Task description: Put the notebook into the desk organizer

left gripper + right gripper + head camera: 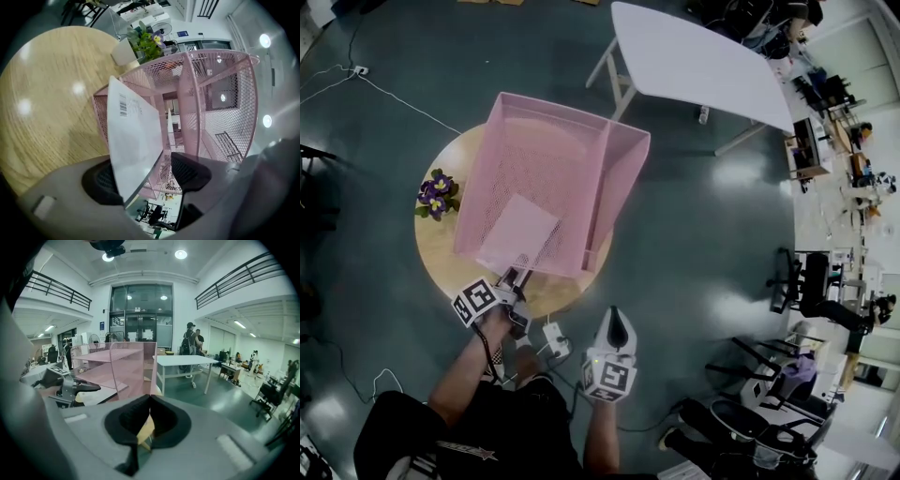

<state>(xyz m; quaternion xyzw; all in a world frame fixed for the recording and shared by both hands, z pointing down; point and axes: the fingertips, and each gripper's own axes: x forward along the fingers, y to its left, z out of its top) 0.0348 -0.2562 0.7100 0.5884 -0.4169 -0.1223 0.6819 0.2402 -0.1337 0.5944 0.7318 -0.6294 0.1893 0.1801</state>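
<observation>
Lying partly inside the pink organizer (pixel 623 173), the notebook (pixel 517 232) pokes out between the left gripper's (pixel 516 277) spread jaws.
Its near edge sits by one pad (pixel 101 180), clear of the other; the right gripper's (pixel 617 326) jaws are pressed together, empty.

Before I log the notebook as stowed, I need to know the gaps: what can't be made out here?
The notebook's bottom edge: left gripper view, hidden behind the left gripper's body, so where it rests is unclear.
Its barcode print: same view, too small to read.
Whether the left pad touches it: the notebook covers that pad's face.
</observation>
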